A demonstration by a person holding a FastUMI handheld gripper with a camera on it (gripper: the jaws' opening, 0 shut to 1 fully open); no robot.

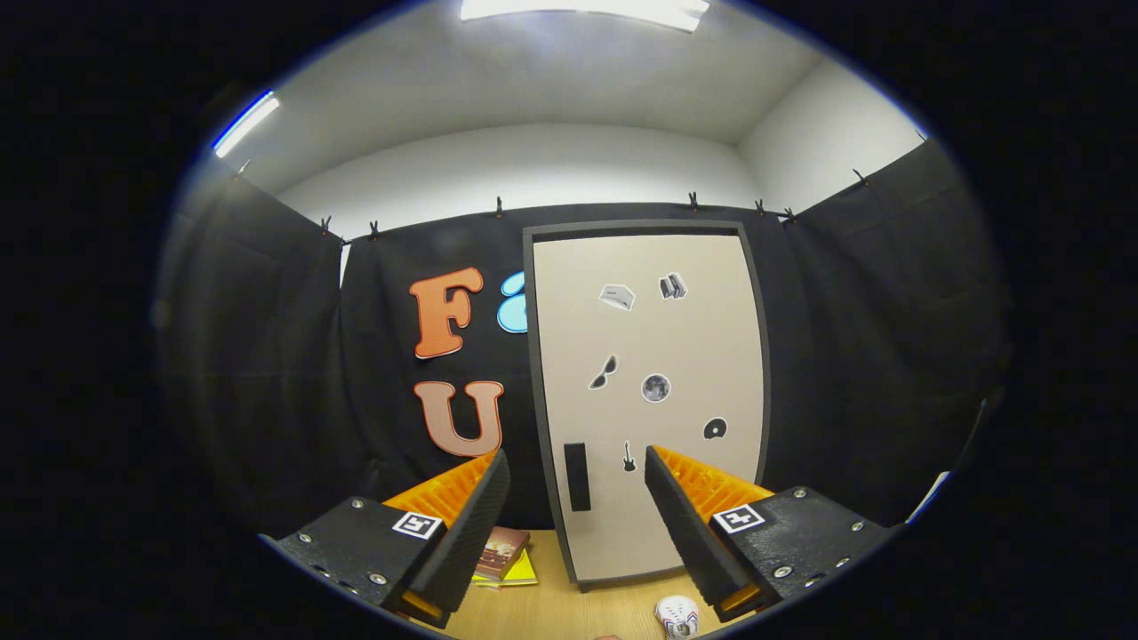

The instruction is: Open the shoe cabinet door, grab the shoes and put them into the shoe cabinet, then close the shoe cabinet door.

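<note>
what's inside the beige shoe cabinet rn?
Cannot tell: the beige shoe cabinet's door is closed, covering the interior. Only stickers and a dark handle show on it. The open gripper holds nothing; a white shoe lies on the wooden floor.

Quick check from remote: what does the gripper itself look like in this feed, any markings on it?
The gripper has two wedge-shaped fingers with finely ribbed inner faces. Each sits on a flat black plate fastened with small silver screws, and each plate carries a square black-and-white tag. Ridged orange parts show behind both fingers. The fingers stand apart, open.
</note>
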